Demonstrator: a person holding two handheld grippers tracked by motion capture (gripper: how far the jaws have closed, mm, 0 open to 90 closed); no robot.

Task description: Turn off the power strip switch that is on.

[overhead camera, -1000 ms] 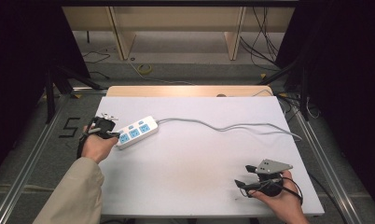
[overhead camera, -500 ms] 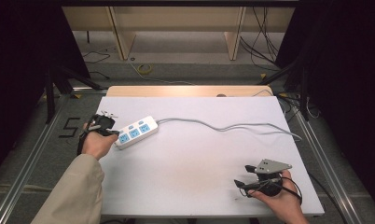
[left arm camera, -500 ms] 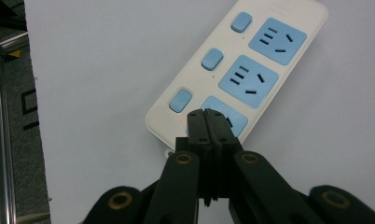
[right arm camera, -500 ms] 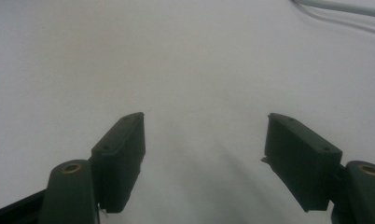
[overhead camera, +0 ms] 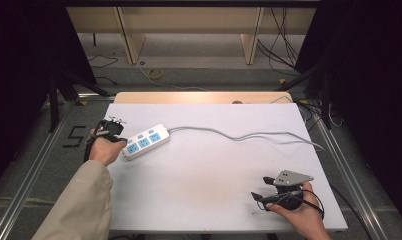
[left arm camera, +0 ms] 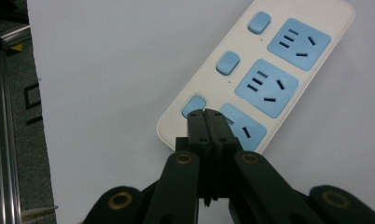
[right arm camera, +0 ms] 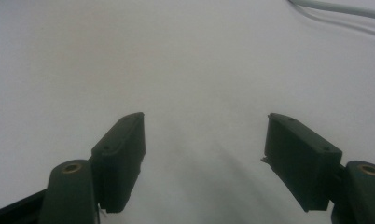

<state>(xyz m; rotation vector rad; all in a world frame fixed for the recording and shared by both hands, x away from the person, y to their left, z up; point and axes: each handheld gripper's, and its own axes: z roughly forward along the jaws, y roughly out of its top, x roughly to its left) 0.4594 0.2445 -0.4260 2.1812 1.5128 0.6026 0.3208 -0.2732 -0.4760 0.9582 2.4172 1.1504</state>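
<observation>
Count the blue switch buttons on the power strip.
3, in a row along one edge of the power strip: far button, middle button, near button at the shut left gripper tips.

A power strip (overhead camera: 145,142) lies on the table (overhead camera: 204,200), far on its left side, slanting from near-left to far-right. Its cord (overhead camera: 249,136) runs from the far-right end across to the table's right edge. The left gripper (overhead camera: 120,141) sits at the strip's near-left end, its tips over the nearest switch (left arm camera: 194,103) (touching it, it seems). The right gripper (overhead camera: 259,188) rests at the near right corner, well apart from the strip.
</observation>
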